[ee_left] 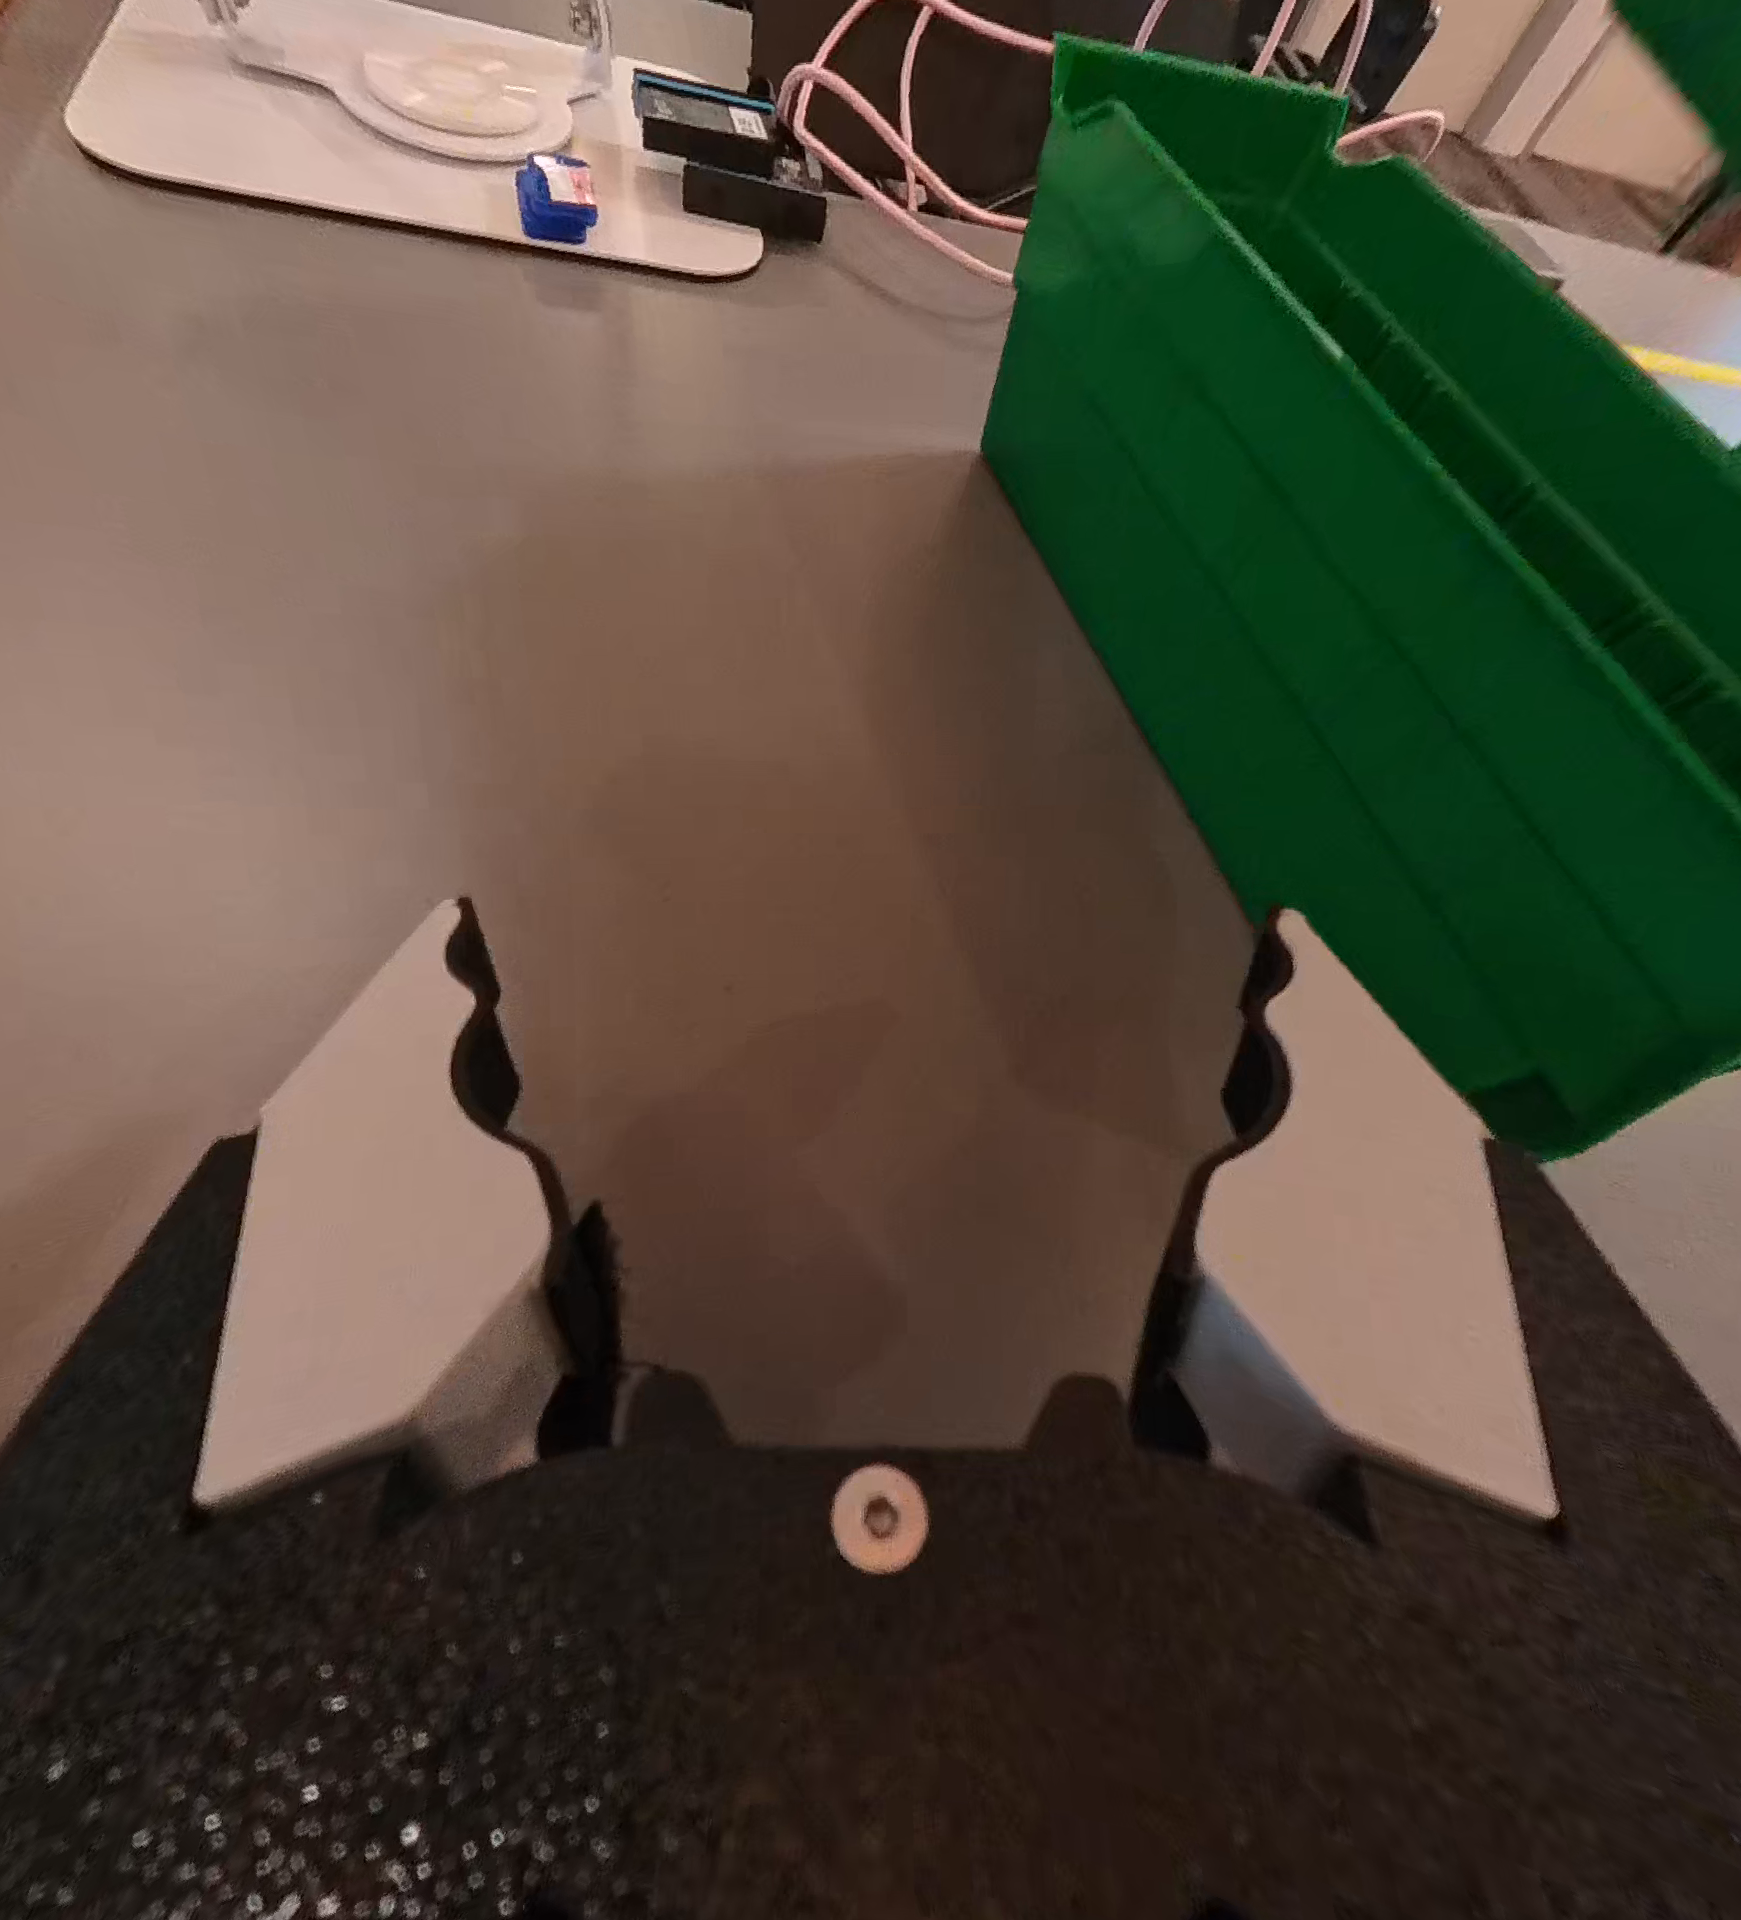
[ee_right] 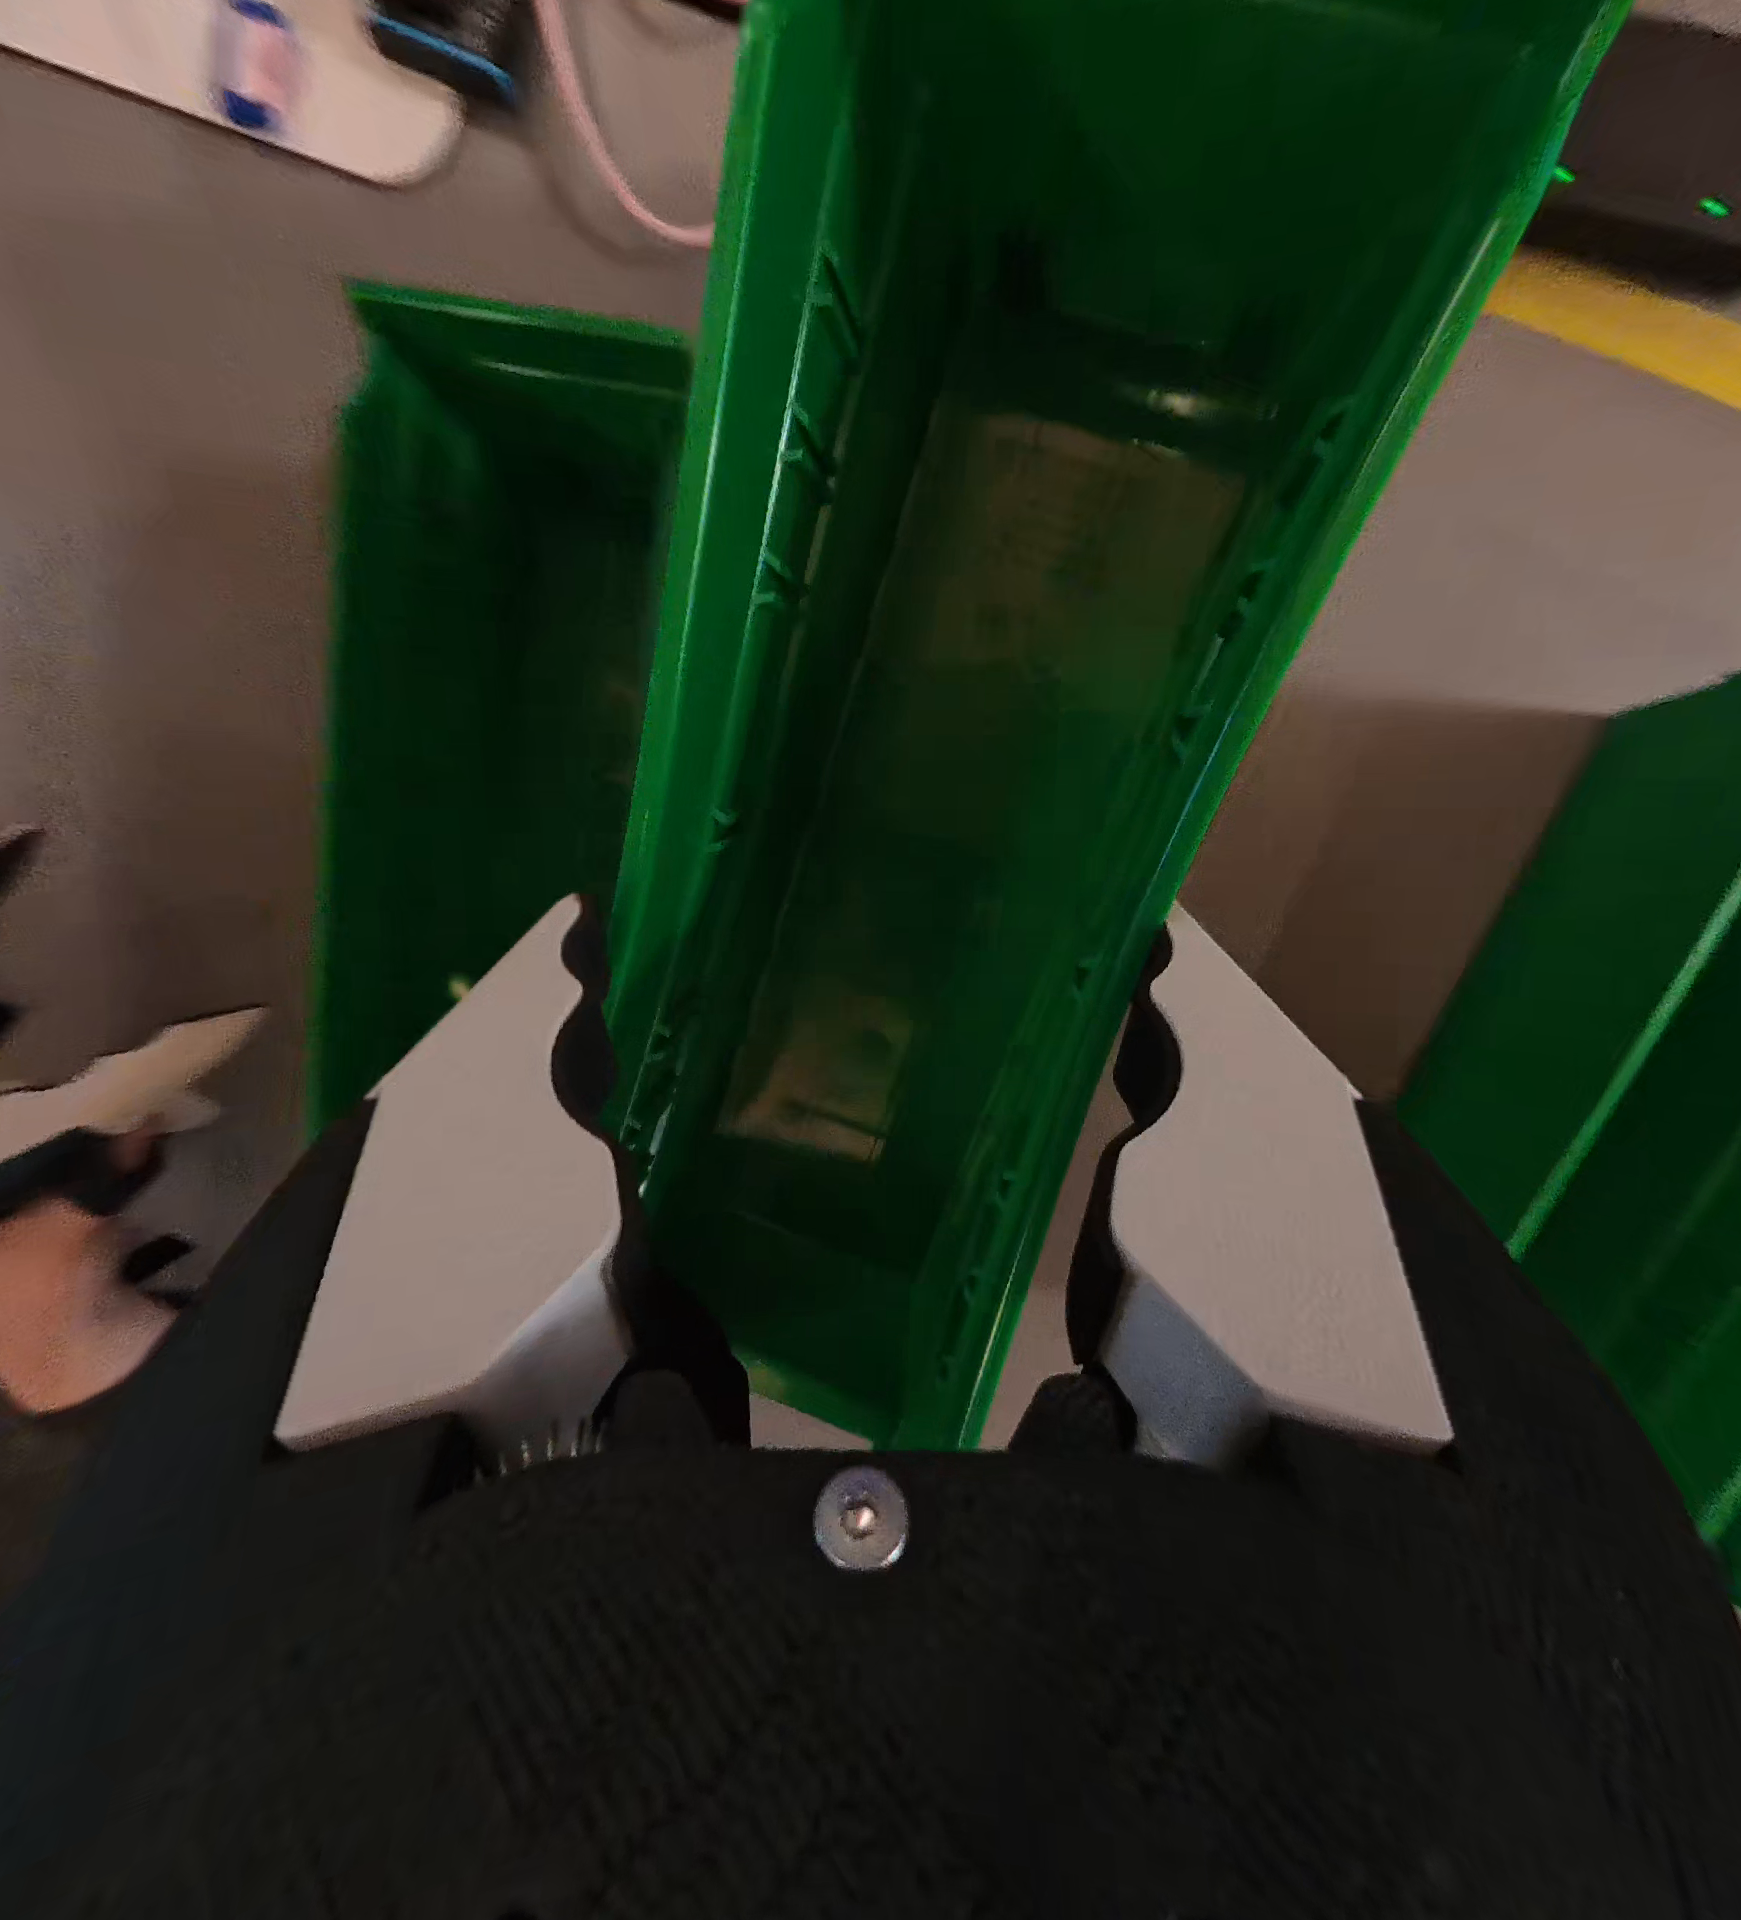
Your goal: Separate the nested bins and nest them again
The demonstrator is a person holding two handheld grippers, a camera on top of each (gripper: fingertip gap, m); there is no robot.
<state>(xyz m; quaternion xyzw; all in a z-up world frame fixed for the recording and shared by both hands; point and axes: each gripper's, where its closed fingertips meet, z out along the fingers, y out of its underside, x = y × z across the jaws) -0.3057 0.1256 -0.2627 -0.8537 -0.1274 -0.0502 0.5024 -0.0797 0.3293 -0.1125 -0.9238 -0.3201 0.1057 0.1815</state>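
While the left tool hovers with its fingers spread wide over bare grey bench, holding nothing, a long green plastic bin stands on the bench just to its right. The right tool has a second long green plastic bin between its fingers, raised above the bench; whether the fingers press on its walls I cannot tell. A third green bin stands at the right. Pink cables and a white board lie farther back.
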